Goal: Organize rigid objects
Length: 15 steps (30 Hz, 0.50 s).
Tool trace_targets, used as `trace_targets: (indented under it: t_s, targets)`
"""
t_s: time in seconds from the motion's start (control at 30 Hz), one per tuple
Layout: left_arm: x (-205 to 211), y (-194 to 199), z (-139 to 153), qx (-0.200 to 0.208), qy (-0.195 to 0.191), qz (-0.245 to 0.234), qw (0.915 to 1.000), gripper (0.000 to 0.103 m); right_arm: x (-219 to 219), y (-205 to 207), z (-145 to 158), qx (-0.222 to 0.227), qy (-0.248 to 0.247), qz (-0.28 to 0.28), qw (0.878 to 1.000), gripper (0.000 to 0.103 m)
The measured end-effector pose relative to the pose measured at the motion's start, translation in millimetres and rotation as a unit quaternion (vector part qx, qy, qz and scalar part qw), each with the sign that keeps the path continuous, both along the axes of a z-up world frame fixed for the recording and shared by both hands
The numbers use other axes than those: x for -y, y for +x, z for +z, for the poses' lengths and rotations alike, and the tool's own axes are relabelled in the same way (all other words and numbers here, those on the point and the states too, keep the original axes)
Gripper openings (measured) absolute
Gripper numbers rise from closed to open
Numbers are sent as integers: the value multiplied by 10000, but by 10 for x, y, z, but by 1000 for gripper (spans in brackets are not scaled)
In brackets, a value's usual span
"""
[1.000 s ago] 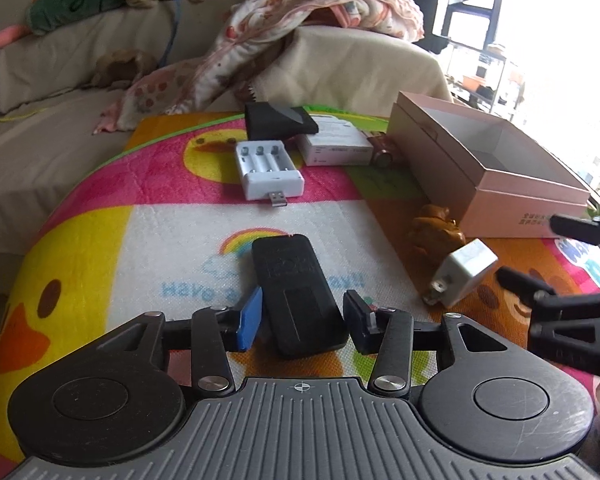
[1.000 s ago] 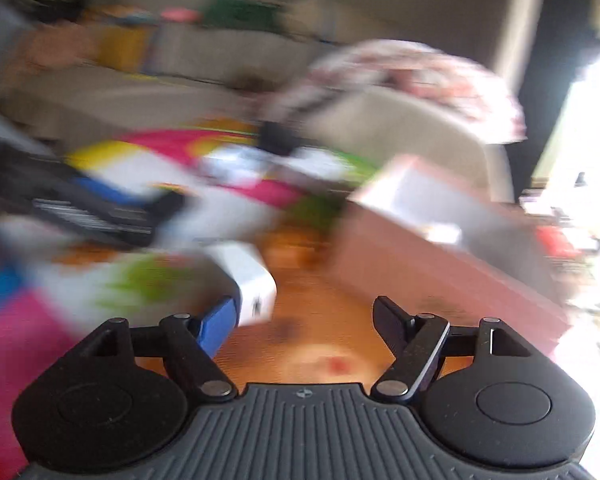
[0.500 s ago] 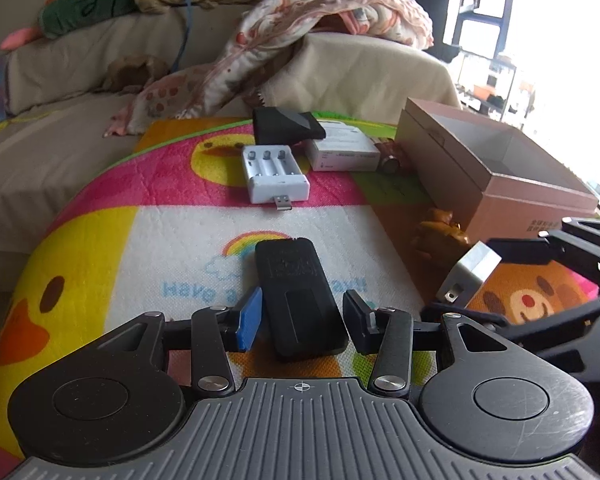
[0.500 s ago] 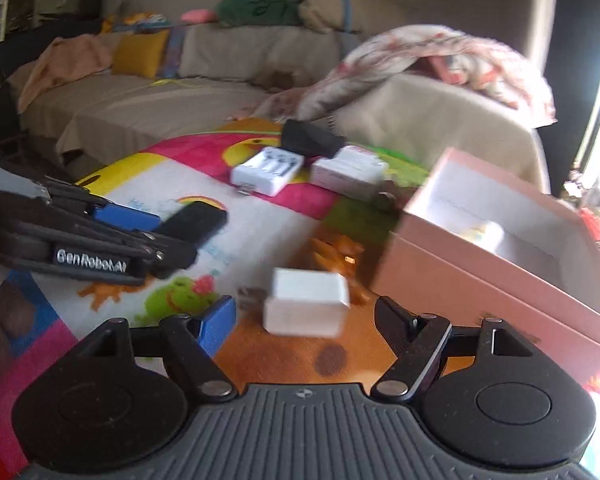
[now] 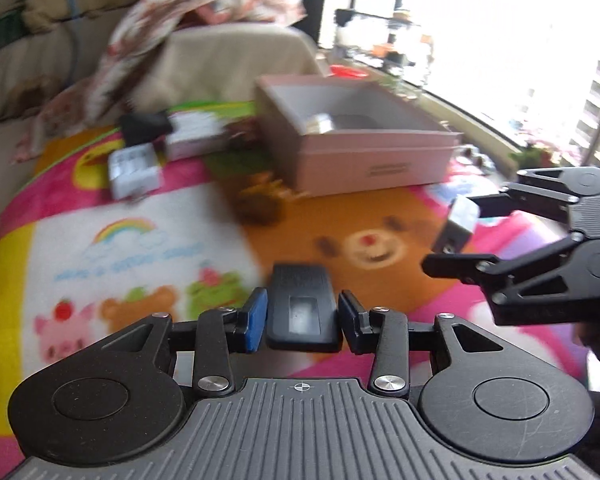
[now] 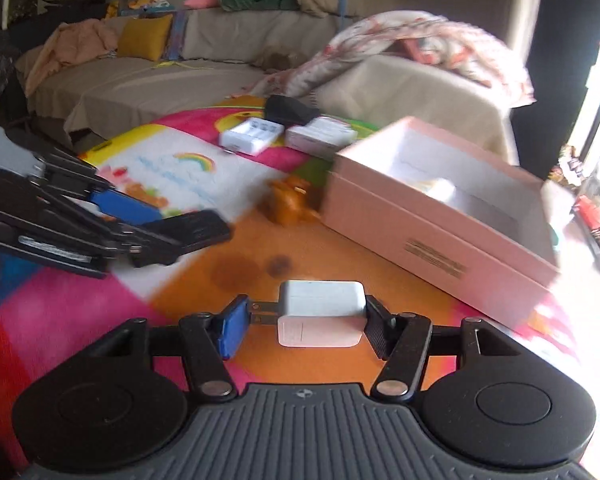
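Note:
My left gripper [image 5: 302,320] has its jaws closing, and both pads press on a flat black device [image 5: 300,308], which hangs above the bear picture on the play mat [image 5: 112,264]. My right gripper [image 6: 304,320] is also closing on a white plug charger [image 6: 322,314]. The charger's prongs touch the blue pad and its body touches the black pad. In the left wrist view the right gripper [image 5: 456,236] carries the charger [image 5: 460,220] at the right. The open pink box [image 6: 440,240] stands just ahead on the right, with a pale item inside.
A brown figurine [image 6: 290,200] lies beside the pink box's near corner. Farther back on the mat are a white battery charger [image 6: 252,134], a white carton [image 6: 320,138] and a black pouch [image 6: 290,110]. A sofa with a blanket [image 6: 400,48] borders the mat behind.
Both grippers have narrowed onto their objects and lifted them off the mat. The left has swung right with the black device, from beside the rainbow to over the bear, nearer the pink box.

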State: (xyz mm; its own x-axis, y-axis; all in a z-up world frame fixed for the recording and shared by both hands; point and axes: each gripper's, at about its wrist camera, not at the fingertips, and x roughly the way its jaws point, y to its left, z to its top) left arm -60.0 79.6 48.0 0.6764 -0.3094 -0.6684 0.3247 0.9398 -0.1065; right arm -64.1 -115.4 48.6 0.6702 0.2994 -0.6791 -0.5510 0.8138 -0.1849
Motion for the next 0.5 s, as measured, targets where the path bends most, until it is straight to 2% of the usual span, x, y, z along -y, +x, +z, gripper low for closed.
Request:
trace_targets:
  t_s: [0.03,0.07,0.13,0.2,0.3,0.4,0.5]
  targets:
    - [80,13,94,98,-18,-135,9999,19,96,-34,65,97,27,-62,9999,60]
    - [154,50,200,230,-20,-249,9994,3,181,-53,142,225,67,-148,9996,60]
    - [271,179,438,526,-130,-437,9976,9,318,-54,314,577,158,-350,9976,60]
    - [388,370,666,839,-235,-528,9948,9,418,13,491,965,241,-559,9935,60]
    - [508,647,900,1286,-184,-513,9902,9,527,197,672,1356,389,-959,9853,60]
    - [464,813,967,1155,-483,-354,9915,9,639,361,768,1427,591,-1305,9793,60]
    - [432,698,753,840,-560,-363,9942,12,752,388,707,1371,668,-1458,9775,60]
